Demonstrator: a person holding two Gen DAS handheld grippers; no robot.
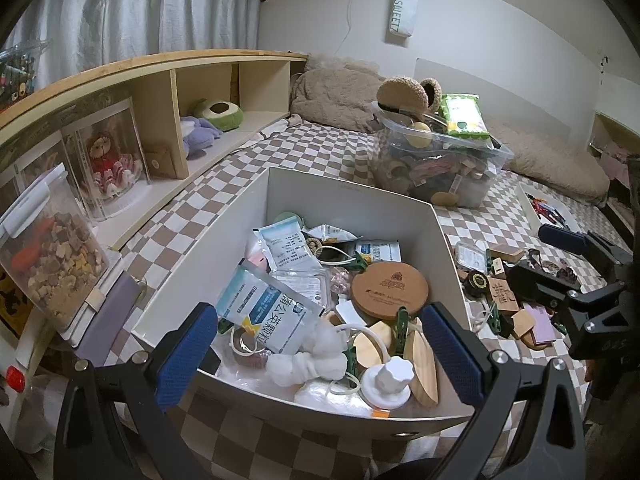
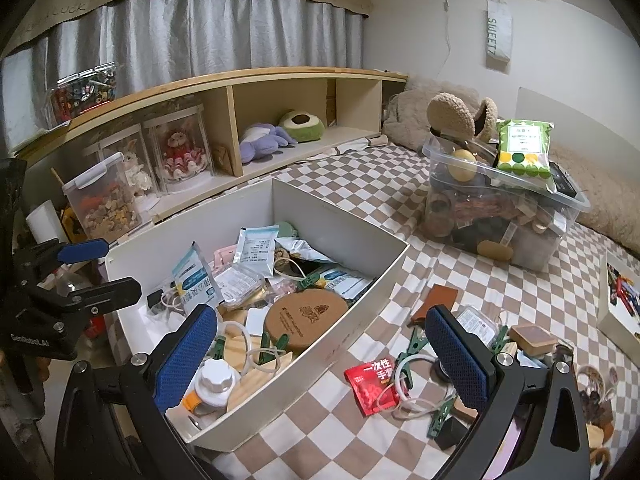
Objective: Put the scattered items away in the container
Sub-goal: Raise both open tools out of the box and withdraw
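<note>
Hovering over the near end of the white container, the left tool stands wide with nothing between its blue pads, a stance that suits either a fresh release or a pause above the pile. Inside the container lie a round cork coaster, several medicine sachets, a white knotted figure, a white-capped bottle and green clips, heaped loosely rather than sorted, since the task asks only that they be gathered. The container sits on the checkered bed, just beside the scattered items, so each carry is short. The right tool is likewise wide and empty, straddling the container's right wall with its right pad above the remaining clutter: a red packet, a white cord loop, green clips, a brown leather piece and small wooden blocks. From this placement the red packet or the cord loop appears the likeliest next pick; thin, flat things on soft bedding may slip or drag the sheet. A clear bin of other objects stands well apart, farther up the bed.
</note>
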